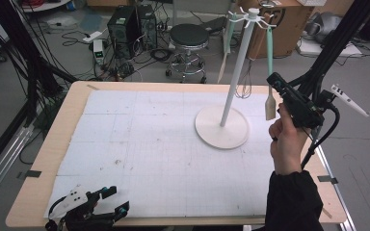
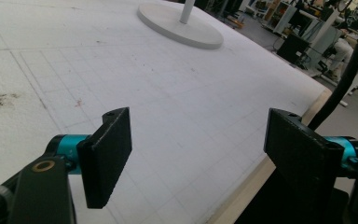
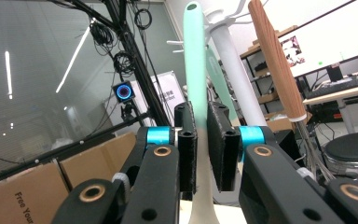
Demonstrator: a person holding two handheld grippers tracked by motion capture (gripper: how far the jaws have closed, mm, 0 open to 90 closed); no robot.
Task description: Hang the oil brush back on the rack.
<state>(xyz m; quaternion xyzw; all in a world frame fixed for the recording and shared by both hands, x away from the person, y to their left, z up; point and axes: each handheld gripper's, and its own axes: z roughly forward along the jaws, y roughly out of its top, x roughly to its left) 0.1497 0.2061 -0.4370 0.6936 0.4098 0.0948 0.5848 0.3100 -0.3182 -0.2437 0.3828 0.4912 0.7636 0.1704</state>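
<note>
A white hook stand (image 1: 236, 67) rises from its round base (image 1: 221, 127) at the table's back right. Beside it a spatula (image 1: 270, 57) with a mint handle and a pale blade hangs upright. My right gripper (image 1: 272, 80) is shut on the spatula's lower handle (image 3: 195, 60), between the pads (image 3: 187, 149). Its top hole sits close to a hook; whether it hangs on the hook I cannot tell. My left gripper (image 1: 117, 200) lies at the table's front left edge, open with nothing between its jaws (image 2: 198, 156), facing the stand's base (image 2: 179, 25).
A second mint utensil (image 1: 227, 45) and a wooden-handled whisk (image 3: 272, 56) hang on the stand's other hooks. The white gridded mat (image 1: 159, 144) covers the table. Behind the table are a black stool (image 1: 188, 36), a computer tower (image 1: 125, 24) and a cardboard box (image 1: 289, 21).
</note>
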